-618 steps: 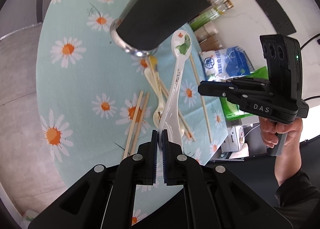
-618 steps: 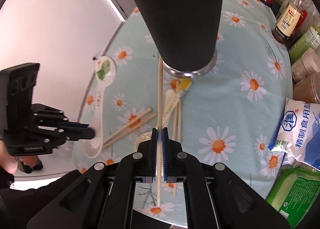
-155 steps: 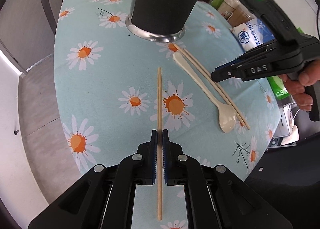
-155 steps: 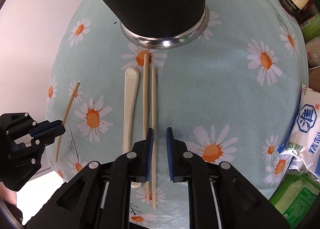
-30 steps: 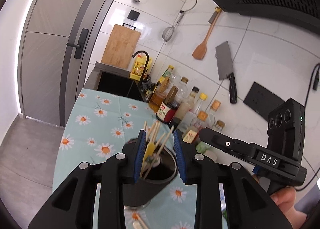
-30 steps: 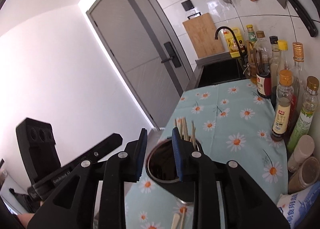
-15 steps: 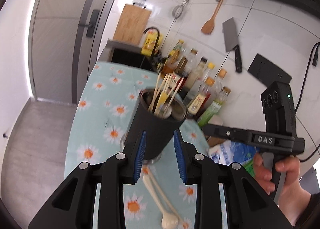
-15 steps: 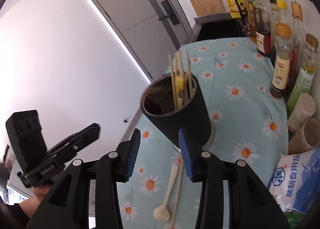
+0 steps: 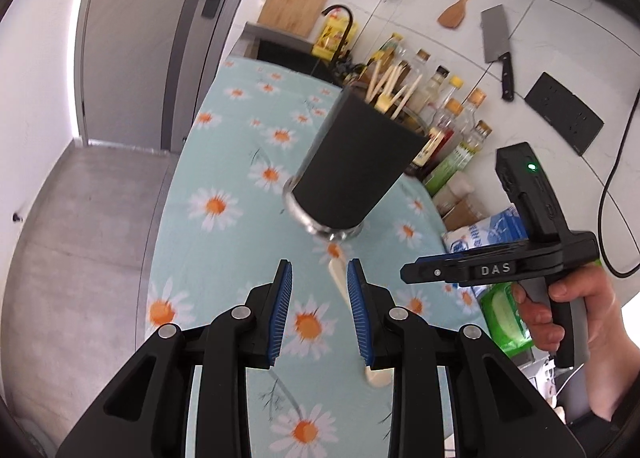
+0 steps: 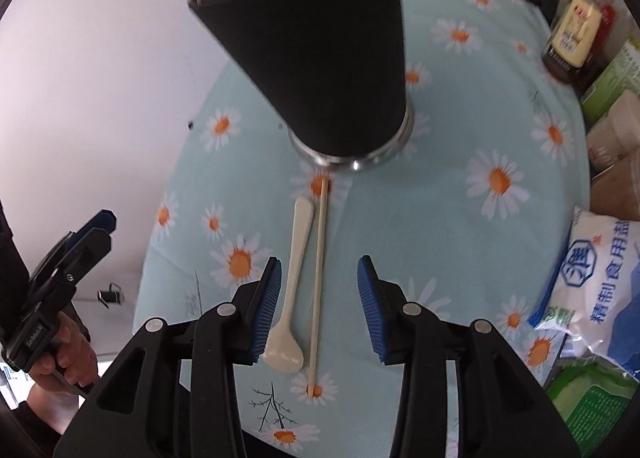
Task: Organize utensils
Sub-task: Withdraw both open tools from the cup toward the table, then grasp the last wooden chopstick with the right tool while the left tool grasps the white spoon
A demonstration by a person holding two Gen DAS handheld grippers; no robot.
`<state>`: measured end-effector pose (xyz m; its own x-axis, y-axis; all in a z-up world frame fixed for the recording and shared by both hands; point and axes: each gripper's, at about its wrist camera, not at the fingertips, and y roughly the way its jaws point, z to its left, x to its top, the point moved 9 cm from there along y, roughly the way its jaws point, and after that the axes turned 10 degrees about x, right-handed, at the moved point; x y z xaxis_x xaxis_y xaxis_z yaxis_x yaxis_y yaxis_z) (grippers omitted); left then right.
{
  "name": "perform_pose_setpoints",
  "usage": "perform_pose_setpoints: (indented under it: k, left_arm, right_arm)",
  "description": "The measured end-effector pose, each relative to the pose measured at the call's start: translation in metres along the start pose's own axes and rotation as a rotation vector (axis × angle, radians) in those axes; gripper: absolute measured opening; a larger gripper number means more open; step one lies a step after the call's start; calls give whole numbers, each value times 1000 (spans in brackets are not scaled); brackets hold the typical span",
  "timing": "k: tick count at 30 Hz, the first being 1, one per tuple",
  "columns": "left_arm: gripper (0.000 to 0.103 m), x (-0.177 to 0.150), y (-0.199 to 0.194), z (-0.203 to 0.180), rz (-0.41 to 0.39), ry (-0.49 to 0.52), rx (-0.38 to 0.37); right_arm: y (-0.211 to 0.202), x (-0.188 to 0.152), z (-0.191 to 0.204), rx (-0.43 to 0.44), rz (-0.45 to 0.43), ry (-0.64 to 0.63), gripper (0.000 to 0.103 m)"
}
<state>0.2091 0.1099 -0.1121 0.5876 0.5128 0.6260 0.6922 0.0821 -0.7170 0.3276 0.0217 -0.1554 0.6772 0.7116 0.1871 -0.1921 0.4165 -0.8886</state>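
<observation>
A black utensil cup (image 10: 320,58) with a steel base stands on the daisy tablecloth (image 10: 496,178), with chopsticks and a yellow utensil (image 9: 390,88) sticking out of it. In front of the cup a cream spoon (image 10: 298,242) and one wooden chopstick (image 10: 320,226) lie side by side. My right gripper (image 10: 319,262) hovers above them, pointing steeply down, its jaws opening and gripping nothing. My left gripper (image 9: 320,270) is open and empty over the cloth, with the spoon handle (image 9: 338,278) showing between its fingers. The right gripper (image 9: 416,272) sits to its right, in a hand.
Sauce bottles (image 10: 572,34) line the far right edge of the cloth. A salt bag (image 10: 600,270) and a green packet (image 10: 592,402) lie at the right. The table's rounded edge drops to the grey floor (image 9: 80,238) on the left. A cleaver (image 9: 496,38) hangs on the wall.
Both grippers have dropped from above the cup and tilted down toward the table, so the spoon and chopstick have come into view. The right jaws stand wider apart than a second ago.
</observation>
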Motion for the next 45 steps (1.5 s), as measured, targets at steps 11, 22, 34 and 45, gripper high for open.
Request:
perform_pose_setpoints:
  k: [11, 22, 34, 45]
  left_arm:
    - [28, -49, 20, 23, 178, -36, -61]
    - [28, -76, 35, 15, 281, -25, -159]
    - [28, -85, 45, -5, 376, 10, -267]
    - [28, -83, 75, -35, 499, -167, -360]
  right_arm:
    - [53, 6, -5, -142, 175, 33, 29]
    - [75, 10, -2, -278, 221, 24, 9]
    - [67, -4, 7, -264, 182, 32, 6]
    - [20, -30, 3, -121, 114, 8, 6]
